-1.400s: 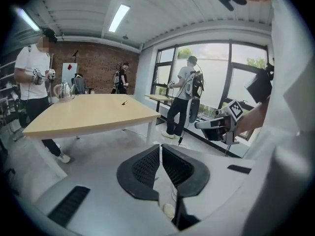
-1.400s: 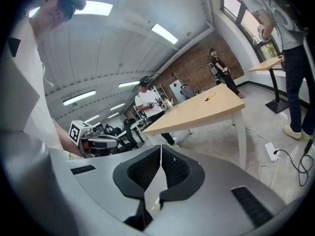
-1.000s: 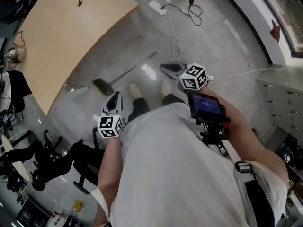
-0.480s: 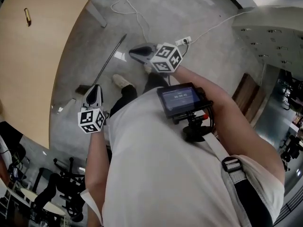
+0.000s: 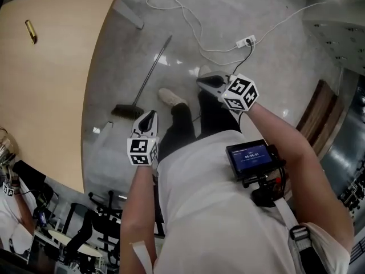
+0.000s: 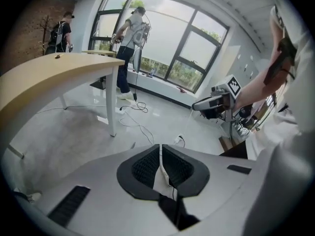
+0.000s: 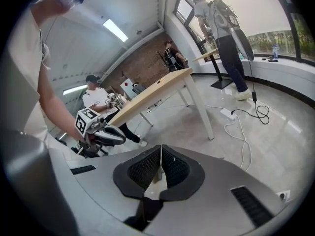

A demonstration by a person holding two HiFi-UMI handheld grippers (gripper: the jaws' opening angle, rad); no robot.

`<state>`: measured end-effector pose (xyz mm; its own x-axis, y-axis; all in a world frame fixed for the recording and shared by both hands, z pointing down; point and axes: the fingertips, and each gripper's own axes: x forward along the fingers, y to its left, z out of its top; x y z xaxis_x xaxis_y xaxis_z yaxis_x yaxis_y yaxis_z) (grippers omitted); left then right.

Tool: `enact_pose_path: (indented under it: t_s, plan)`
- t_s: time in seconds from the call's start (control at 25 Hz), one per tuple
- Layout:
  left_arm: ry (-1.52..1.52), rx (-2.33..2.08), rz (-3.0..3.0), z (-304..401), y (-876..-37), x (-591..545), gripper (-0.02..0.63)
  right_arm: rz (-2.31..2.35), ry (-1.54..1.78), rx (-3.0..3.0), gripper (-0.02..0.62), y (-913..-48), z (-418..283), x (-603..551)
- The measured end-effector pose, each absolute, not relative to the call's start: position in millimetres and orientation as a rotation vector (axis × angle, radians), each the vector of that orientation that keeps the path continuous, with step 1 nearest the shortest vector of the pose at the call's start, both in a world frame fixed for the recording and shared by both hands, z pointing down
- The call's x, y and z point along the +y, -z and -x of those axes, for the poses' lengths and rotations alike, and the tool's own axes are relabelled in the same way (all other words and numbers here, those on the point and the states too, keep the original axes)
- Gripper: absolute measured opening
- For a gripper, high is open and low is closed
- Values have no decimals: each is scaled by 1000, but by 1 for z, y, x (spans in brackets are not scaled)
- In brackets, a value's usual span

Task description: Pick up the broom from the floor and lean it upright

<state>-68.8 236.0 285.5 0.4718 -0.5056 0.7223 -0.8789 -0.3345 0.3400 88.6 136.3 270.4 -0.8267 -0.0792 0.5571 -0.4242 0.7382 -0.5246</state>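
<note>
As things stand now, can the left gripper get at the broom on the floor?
Probably yes: the broom lies on bare floor just ahead of the left gripper, with nothing between; its shut jaws must open first.

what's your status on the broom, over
Left tool and right tool both shut, empty. Broom flat on the floor, untouched, head by the table edge. Shoe beside the head; nothing on it.

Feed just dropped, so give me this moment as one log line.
stage: pre-grasp | broom: flat on floor beside table | left hand-held gripper: shut, empty | right hand-held gripper: shut, empty
</note>
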Motion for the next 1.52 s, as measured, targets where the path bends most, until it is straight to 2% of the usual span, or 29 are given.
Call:
enact_pose_path:
  t_s: [0.32, 0.8, 1.0, 1.32, 1.52]
  plan:
    - [-821, -1084, -1980, 49, -363, 222, 22, -321, -914, -2352, 18, -344, -120, 134]
    - [-812, -1061, -1930, 8, -450, 194, 18, -318, -959, -2369, 18, -412, -147, 98]
    - [-886, -1071, -1969, 30, -495, 170, 18, -320, -912, -2383, 18, -455, -151, 83]
    - [-805, -1133, -2055, 73, -558, 95, 19, -357, -774, -2456, 18, -523, -152, 9]
    - [-855, -1065, -2114, 80, -622, 90, 18, -276, -681, -2468, 18, -574, -141, -15]
